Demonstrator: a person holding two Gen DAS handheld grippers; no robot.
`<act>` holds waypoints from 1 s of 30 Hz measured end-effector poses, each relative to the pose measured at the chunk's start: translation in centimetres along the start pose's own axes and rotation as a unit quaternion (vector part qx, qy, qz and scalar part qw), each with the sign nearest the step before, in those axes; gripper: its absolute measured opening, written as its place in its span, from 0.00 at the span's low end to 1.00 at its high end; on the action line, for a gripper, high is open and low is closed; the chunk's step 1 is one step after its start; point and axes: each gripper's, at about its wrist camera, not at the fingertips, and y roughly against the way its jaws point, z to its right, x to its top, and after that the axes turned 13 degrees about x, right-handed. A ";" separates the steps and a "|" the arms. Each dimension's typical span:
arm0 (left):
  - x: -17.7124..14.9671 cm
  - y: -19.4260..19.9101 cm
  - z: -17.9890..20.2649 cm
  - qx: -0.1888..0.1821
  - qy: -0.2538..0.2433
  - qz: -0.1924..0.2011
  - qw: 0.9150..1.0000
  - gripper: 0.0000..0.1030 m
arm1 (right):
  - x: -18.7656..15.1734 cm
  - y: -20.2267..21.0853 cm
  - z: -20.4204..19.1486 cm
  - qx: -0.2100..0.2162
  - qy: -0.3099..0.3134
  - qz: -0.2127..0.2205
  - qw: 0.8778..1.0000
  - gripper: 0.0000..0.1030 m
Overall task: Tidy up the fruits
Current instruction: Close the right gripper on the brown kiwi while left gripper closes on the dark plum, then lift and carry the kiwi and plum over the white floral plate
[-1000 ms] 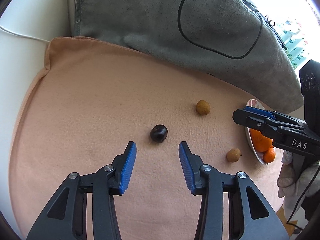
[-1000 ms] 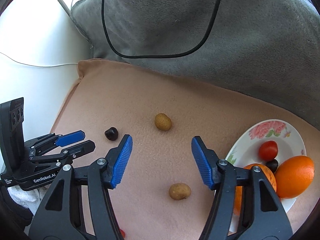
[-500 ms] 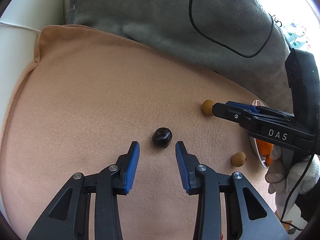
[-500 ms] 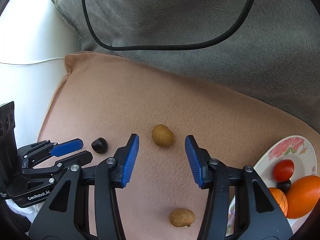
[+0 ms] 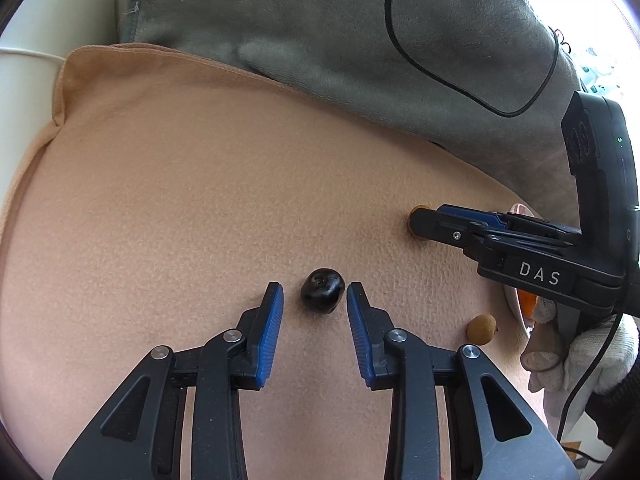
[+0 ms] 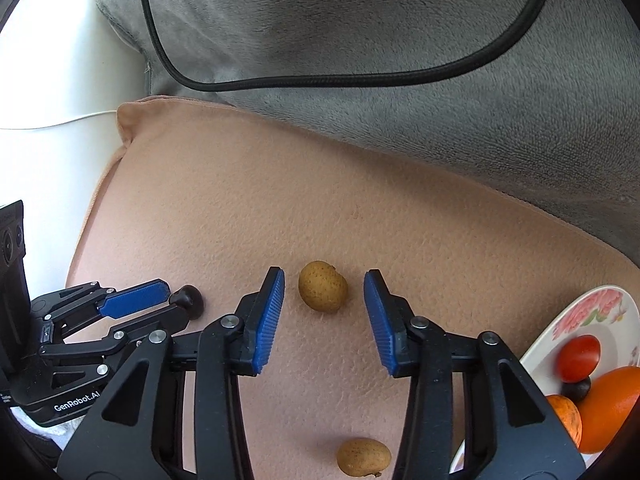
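Note:
A dark, near-black fruit (image 5: 323, 290) lies on the peach cushion between the blue pads of my open left gripper (image 5: 315, 294), not touched by them. It also shows in the right wrist view (image 6: 189, 298). A tan round fruit (image 6: 322, 291) lies between the tips of my open right gripper (image 6: 324, 285), with gaps on both sides. In the left wrist view the right gripper (image 5: 428, 222) hides most of that fruit (image 5: 414, 220). A second tan fruit (image 6: 363, 457) lies nearer, also seen in the left wrist view (image 5: 481, 329).
A flowered white plate (image 6: 580, 320) at the right holds a red fruit (image 6: 579, 357), a dark fruit (image 6: 576, 389) and oranges (image 6: 608, 408). A grey cushion (image 6: 400, 40) with a black cable (image 6: 320, 79) lies behind. The peach cushion's left edge (image 6: 120, 140) meets a white surface.
Both grippers have moved forward and down. The dark fruit now sits between the left pads and the tan fruit between the right pads. The left jaws have narrowed.

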 end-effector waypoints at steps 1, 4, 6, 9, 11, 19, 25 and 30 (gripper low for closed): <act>0.0 0.0 0.3 -0.001 -0.001 -0.001 1.000 0.29 | 0.0 -0.1 0.0 0.001 -0.001 0.000 1.000 0.41; 0.0 -0.4 0.8 -0.001 -0.008 -0.003 1.000 0.26 | -0.2 -0.3 0.2 -0.002 -0.006 -0.002 1.000 0.38; 0.1 -0.6 1.2 -0.001 -0.010 -0.004 1.000 0.25 | -0.1 -0.5 0.4 -0.001 -0.008 -0.004 1.000 0.35; 0.2 -0.9 1.5 0.000 -0.008 -0.006 1.000 0.23 | 0.0 -0.5 0.4 0.003 -0.009 -0.003 1.000 0.34; 0.2 -0.9 1.6 0.002 -0.009 -0.007 1.000 0.21 | 0.0 -0.5 0.5 0.007 -0.009 -0.003 1.000 0.32; 0.5 -1.2 2.0 0.002 -0.012 -0.004 1.000 0.21 | -0.4 0.1 0.6 0.012 -0.008 0.003 1.000 0.27; 0.3 -0.2 1.9 0.002 -0.011 0.002 1.000 0.21 | -0.9 1.7 0.8 0.015 -0.007 0.011 1.000 0.27; 0.2 0.5 1.8 0.003 -0.012 0.008 1.000 0.21 | -1.3 3.2 0.7 0.017 -0.007 0.024 1.000 0.27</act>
